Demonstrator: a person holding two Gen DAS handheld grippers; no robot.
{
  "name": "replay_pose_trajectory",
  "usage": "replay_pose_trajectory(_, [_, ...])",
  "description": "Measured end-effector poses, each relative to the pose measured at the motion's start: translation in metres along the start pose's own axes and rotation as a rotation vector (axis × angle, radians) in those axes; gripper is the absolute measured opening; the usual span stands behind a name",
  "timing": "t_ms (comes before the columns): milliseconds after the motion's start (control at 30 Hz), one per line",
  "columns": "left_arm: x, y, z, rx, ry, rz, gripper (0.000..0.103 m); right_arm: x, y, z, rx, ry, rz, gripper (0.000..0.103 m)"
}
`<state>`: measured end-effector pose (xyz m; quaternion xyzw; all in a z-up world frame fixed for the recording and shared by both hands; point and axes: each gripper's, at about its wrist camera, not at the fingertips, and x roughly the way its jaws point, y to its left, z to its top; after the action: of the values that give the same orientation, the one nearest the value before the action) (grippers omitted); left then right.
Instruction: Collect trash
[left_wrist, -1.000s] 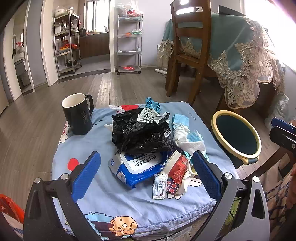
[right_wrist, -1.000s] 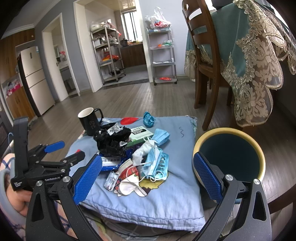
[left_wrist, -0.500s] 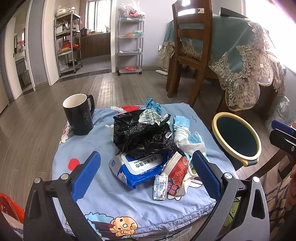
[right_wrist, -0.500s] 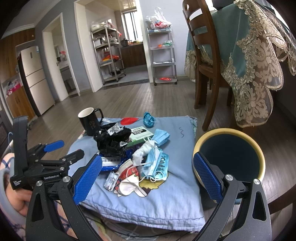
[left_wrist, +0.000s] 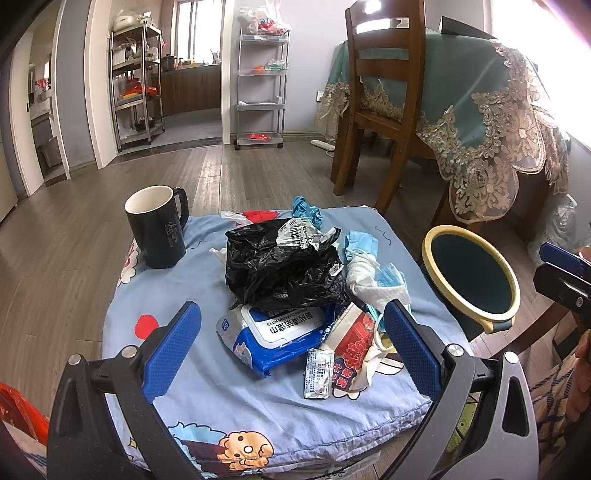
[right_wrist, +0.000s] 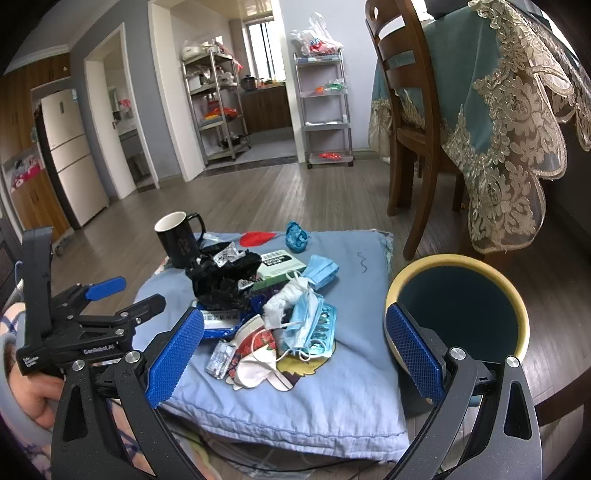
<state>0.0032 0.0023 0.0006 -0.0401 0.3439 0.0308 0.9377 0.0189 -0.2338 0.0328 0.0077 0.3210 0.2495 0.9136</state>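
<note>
Grey wood-plank flooring runs back to wire shelving (left_wrist: 136, 79) and a lace-edged teal tablecloth (left_wrist: 491, 96); in front, a soft blue cartoon-print cushion (left_wrist: 236, 413) carries the trash. At its middle sits a crumpled, glossy black bag (left_wrist: 280, 269) with a torn barcode label on top. Against the bag's near side lies a flat blue-and-white wipes pack (left_wrist: 280, 332), and toward the cushion's near right edge a small foil sachet (left_wrist: 318, 373) and a red floral wrapper (left_wrist: 352, 343). Right of the bag are pleated blue masks (right_wrist: 306, 317), a wad of white tissue (left_wrist: 365, 277) and a ribbed blister tray (right_wrist: 323, 328). A crinkled blue ball (right_wrist: 297, 236) rests near the far edge, a smooth black mug (left_wrist: 157, 225) at the far left corner. Beside the right edge stands a round bin (right_wrist: 458, 306) with a cream rim. Left gripper (left_wrist: 291, 347) and right gripper (right_wrist: 293, 354) both hover with textured blue pads spread wide, holding nothing.
</note>
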Motion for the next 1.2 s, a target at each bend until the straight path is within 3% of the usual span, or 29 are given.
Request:
replay_pose_trajectory(933, [0.002,0.004,-0.002,-0.011,0.007,0.002,0.097,0.002,0.000,-0.002,0.001,0.008,-0.003,0.098])
replay_pose_trajectory(1200, [0.009,0.016,0.030,-0.036,0.020,-0.021,0.097,0.011,-0.007,-0.002,0.024,0.037,0.002,0.098])
